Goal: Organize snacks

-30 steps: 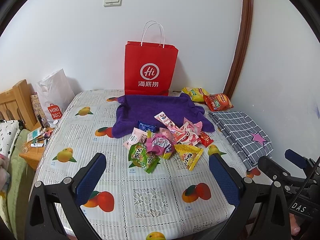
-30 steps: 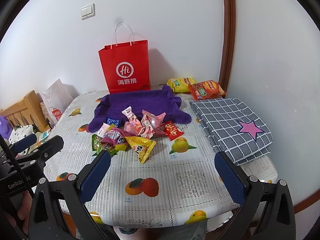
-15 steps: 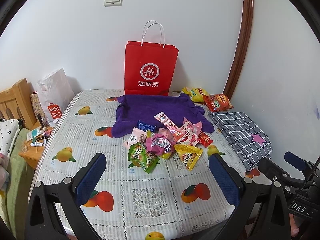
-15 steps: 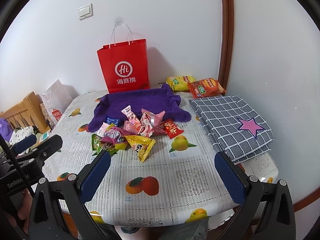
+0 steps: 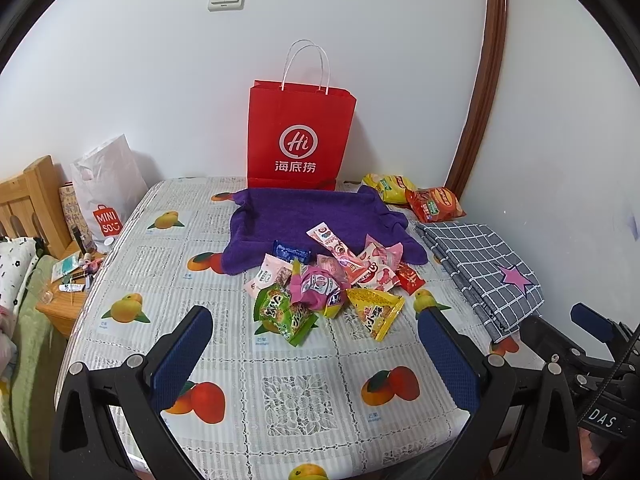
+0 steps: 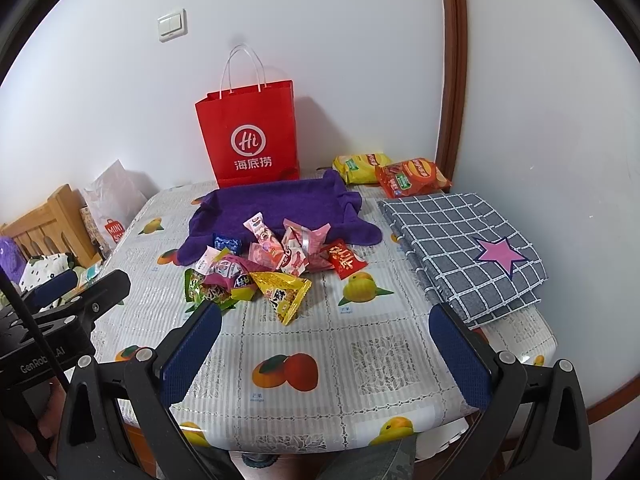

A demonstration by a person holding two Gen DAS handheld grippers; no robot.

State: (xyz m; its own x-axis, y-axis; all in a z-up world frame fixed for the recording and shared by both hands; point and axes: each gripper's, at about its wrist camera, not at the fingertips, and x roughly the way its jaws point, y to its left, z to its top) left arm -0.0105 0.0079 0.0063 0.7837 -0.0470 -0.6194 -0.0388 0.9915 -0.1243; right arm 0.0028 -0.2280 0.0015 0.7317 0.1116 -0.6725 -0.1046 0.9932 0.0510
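Note:
A pile of several small snack packets (image 5: 332,284) (image 6: 264,268) lies mid-table, spilling off the front of a purple towel (image 5: 316,216) (image 6: 280,208). Among them are a green packet (image 5: 282,314), a yellow packet (image 5: 376,310) (image 6: 282,290) and a small red one (image 6: 346,258). Two larger bags, yellow (image 5: 386,186) (image 6: 358,166) and red-orange (image 5: 434,202) (image 6: 412,176), lie at the back right. My left gripper (image 5: 316,350) hovers open over the table's near part, short of the pile. My right gripper (image 6: 326,350) is open too, empty, near the front edge.
A red paper bag (image 5: 300,140) (image 6: 250,136) stands against the wall behind the towel. A folded grey checked cloth with a pink star (image 5: 486,268) (image 6: 468,248) lies at the right. A white Miniso bag (image 5: 106,196) and a wooden bedside stand (image 5: 66,296) sit left of the table.
Both grippers have drifted only slightly; the scene sits a touch lower in the right wrist view. No snack has moved, and both grippers stay open.

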